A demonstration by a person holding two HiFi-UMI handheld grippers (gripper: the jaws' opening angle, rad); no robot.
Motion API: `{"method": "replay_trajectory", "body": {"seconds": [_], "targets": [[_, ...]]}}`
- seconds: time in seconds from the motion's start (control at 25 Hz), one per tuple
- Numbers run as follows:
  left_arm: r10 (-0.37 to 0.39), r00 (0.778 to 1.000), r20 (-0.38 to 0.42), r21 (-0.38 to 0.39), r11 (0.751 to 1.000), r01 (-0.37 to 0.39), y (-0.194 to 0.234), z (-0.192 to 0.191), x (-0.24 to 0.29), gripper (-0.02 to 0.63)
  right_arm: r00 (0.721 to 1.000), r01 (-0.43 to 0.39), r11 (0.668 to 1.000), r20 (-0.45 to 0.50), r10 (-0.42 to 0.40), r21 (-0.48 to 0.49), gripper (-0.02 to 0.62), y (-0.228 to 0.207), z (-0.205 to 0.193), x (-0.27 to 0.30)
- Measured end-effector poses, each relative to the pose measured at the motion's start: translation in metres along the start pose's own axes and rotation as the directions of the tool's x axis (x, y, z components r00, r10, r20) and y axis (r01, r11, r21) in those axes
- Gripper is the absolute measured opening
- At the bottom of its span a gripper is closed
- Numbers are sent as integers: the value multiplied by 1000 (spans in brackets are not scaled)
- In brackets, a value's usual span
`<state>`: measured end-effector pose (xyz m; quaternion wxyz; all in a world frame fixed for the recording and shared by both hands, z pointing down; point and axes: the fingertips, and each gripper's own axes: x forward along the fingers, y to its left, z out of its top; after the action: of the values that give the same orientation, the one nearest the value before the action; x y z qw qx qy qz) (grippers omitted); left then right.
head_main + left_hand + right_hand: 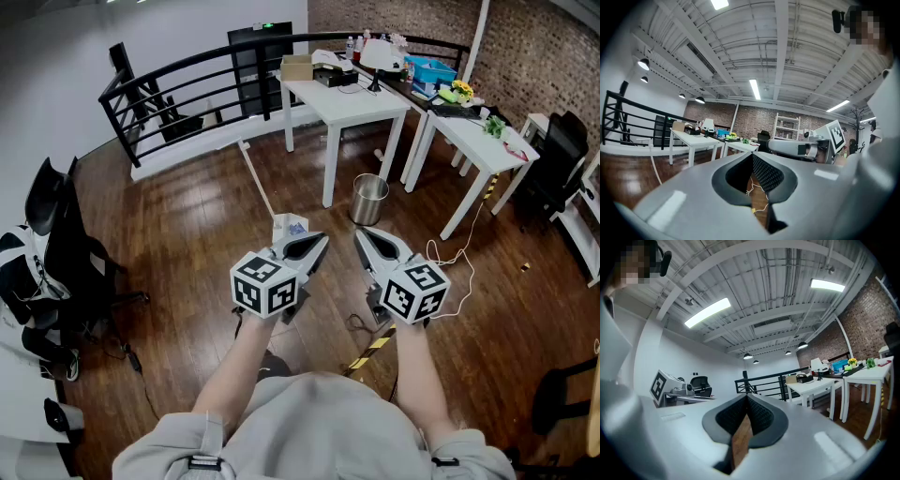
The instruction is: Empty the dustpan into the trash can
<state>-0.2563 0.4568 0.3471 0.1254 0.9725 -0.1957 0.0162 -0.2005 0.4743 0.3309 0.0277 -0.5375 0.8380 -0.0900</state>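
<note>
Here, the left gripper (312, 246) and the right gripper (368, 241) are shown level, jaws closed and empty. Square black-and-white markers are carried on each marker cube (267, 284); a metal trash can (369, 199) is seen beyond.

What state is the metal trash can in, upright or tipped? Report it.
Upright: the trash can stands on its base on the floor, open rim up, beside a white table leg.

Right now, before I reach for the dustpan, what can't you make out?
White long-handled dustpan: head view, left claw covers part of the pan; contents unreadable.
Silver metal trash can: head view, too small to see inside.
</note>
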Motion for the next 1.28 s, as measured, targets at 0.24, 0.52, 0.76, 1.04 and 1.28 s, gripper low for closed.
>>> {"method": "replay_trajectory", "body": {"seconds": [0.24, 0.52, 0.76, 1.04, 1.28], "targets": [[24, 1000, -4, -18, 1000, -24, 33, -1, 3, 5, 1000, 12, 1000, -3, -12, 14, 0, -14, -2, 24], [50, 999, -12, -41, 998, -51, 107, 0, 10, 5, 999, 20, 999, -37, -19, 28, 0, -31, -13, 87], [35, 999, -6, -55, 998, -36, 187, 17, 30, 5, 997, 45, 999, -66, -45, 13, 0, -55, -8, 164], [4, 1000, -26, -50, 999, -6, 264, 41, 52, 5, 994, 93, 996, -68, -91, 14, 0, -83, 9, 242], [19, 998, -55, -71, 997, -23, 313, 42, 90, 5, 990, 106, 994, -92, -103, 34, 0, -124, 7, 279]]}}
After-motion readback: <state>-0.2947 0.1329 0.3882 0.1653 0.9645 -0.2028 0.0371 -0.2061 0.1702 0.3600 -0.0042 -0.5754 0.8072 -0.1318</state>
